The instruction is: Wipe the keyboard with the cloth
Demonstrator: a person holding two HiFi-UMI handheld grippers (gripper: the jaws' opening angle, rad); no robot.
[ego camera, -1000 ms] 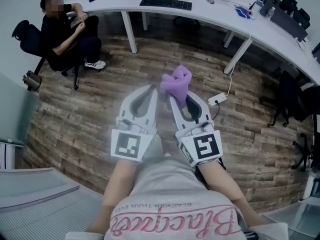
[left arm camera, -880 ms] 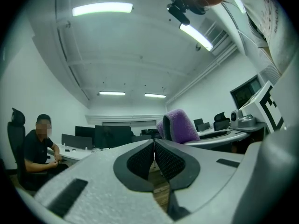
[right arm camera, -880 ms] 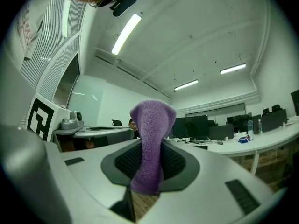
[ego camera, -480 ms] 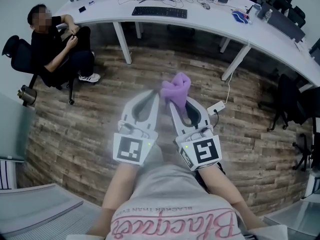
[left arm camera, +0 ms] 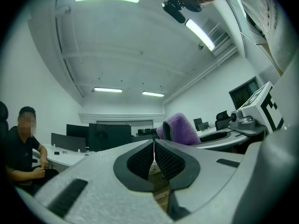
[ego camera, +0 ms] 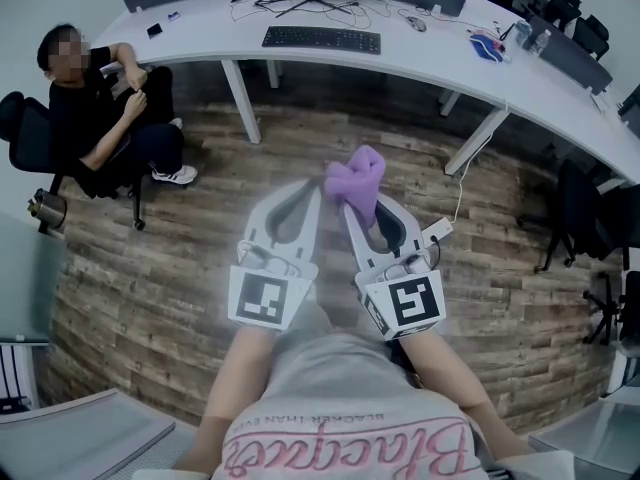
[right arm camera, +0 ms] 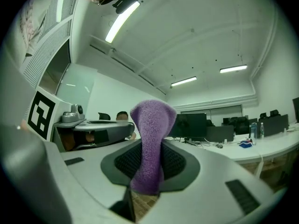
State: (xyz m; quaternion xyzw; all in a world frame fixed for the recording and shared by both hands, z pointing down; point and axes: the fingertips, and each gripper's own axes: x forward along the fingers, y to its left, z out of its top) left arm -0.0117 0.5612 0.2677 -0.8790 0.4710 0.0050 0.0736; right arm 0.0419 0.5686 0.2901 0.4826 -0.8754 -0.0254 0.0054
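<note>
Curved white worktop [ego camera: 430, 46] far off, keyboard [ego camera: 321, 39] near its front edge; open plank floor [ego camera: 170, 258] between. Right gripper [ego camera: 363, 201] fingers clamped on purple cloth [ego camera: 355, 178]; left gripper [ego camera: 311, 190] fingers together.

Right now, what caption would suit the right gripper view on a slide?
Right gripper shut on a purple cloth, with a white desk and dark monitors behind.

Shirt [ego camera: 345, 378] print, upside down: "BLACKER THAN EV…"; script line unclear.
</note>
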